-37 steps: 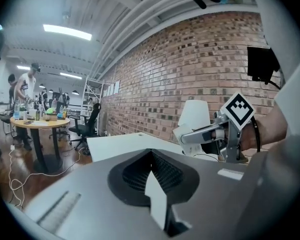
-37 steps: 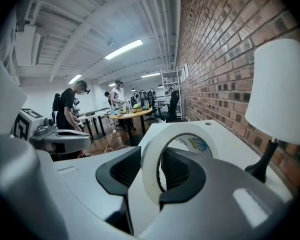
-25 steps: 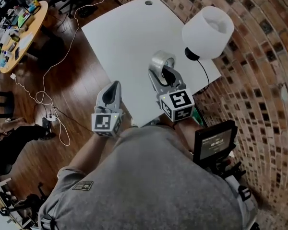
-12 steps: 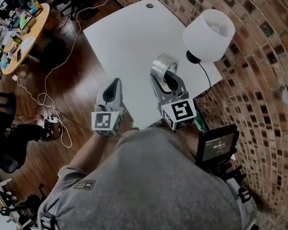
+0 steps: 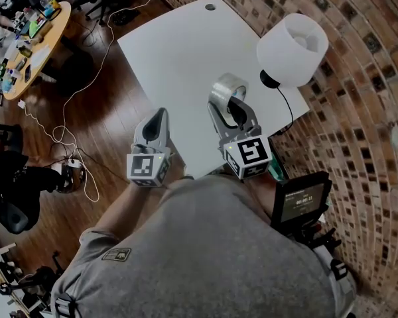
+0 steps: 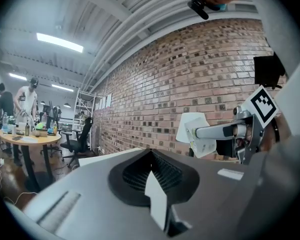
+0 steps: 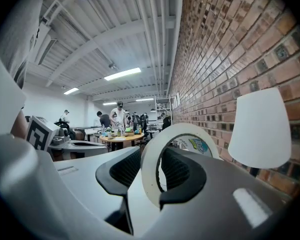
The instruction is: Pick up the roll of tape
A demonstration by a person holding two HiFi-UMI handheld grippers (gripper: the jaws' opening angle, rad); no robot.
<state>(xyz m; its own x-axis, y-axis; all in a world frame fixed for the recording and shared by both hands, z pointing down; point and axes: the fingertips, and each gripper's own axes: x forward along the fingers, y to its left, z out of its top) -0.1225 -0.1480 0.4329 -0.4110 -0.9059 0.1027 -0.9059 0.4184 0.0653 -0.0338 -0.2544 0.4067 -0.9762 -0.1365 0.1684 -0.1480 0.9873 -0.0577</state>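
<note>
Clamping the roll of tape (image 5: 223,89) upright, the right gripper (image 5: 229,103) hangs over the white table (image 5: 176,48), left of the lamp (image 5: 293,48). The left gripper (image 5: 159,116) has its jaws together.

Roll of tape (image 5: 224,88): silver-grey outside, pale cream edge.
Table (image 5: 179,52): plain white.
Lampshade (image 5: 293,48): white. Lamp base (image 5: 270,79): black.
Wall (image 5: 365,98): red-brown brick, pale mortar grid.
Floor (image 5: 106,111): dark brown wood planks.
Left gripper (image 5: 160,115) and right gripper (image 5: 227,106): grey, black pads, black-and-white marker cubes.
</note>
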